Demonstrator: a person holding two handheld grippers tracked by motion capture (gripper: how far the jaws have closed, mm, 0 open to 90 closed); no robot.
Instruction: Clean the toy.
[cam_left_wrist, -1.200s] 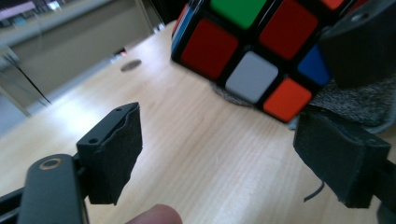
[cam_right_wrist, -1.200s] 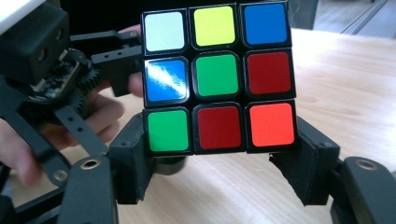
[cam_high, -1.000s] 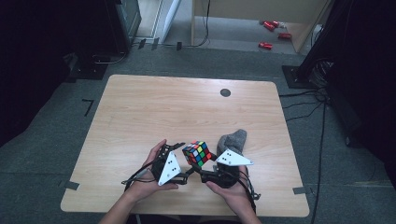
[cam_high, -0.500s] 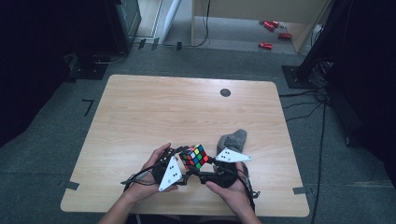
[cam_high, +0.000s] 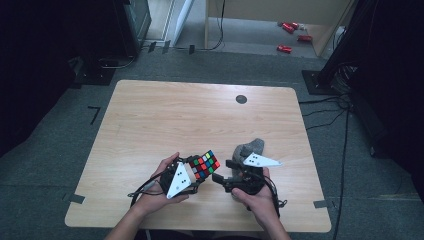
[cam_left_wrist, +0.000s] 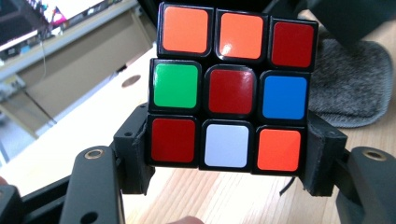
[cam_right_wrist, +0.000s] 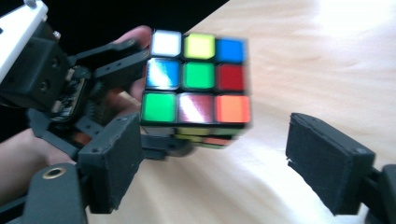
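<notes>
Left tool (cam_left_wrist: 229, 163) around tilted cube (cam_left_wrist: 232, 88), red-centred face toward its camera.

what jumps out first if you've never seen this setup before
The scrambled, brightly coloured cube grabs the eye, clamped at its bottom layer between the left gripper jaws near the table's front edge. Right beside it, the right gripper faces the cube with its jaws spread. A grey cloth lies just behind the grippers.

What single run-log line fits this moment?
left gripper: shut on puzzle cube | right gripper: open, facing cube | grey cloth: on table
</notes>
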